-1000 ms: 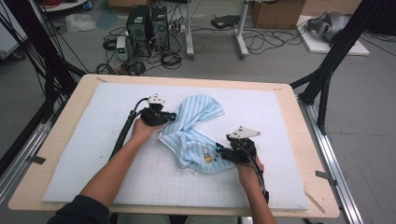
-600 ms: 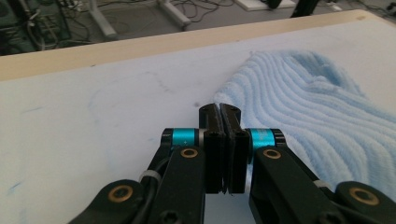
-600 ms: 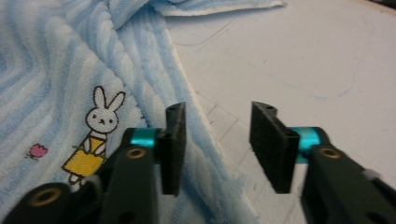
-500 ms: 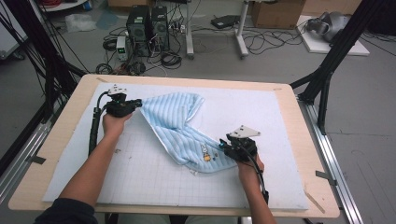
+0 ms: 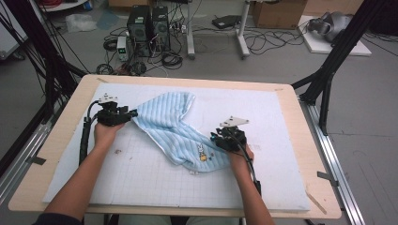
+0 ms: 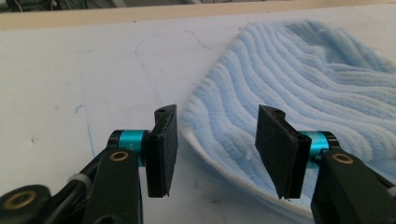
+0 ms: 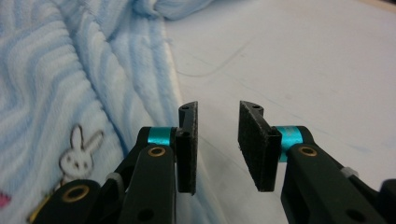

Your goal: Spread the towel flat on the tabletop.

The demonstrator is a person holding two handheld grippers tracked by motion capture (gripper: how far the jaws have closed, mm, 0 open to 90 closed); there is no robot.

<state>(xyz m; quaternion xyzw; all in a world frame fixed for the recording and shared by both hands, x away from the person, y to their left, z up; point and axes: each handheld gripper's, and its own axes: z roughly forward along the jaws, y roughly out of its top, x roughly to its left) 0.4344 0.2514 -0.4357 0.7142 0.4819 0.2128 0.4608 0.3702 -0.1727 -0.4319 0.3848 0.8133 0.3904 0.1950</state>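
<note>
- We see the light blue towel (image 5: 169,129) lying rumpled on the white mat (image 5: 281,122), near the middle, running from far left to near right
- The left gripper (image 5: 126,114) is at the towel's left edge; its jaws have just been opening, the towel edge lies between them but the pads do not press it
- The right gripper (image 5: 217,139) is at the towel's near right end, beside the small rabbit picture (image 5: 202,152); its jaws have just been closing, with a gap remaining and nothing held
</note>
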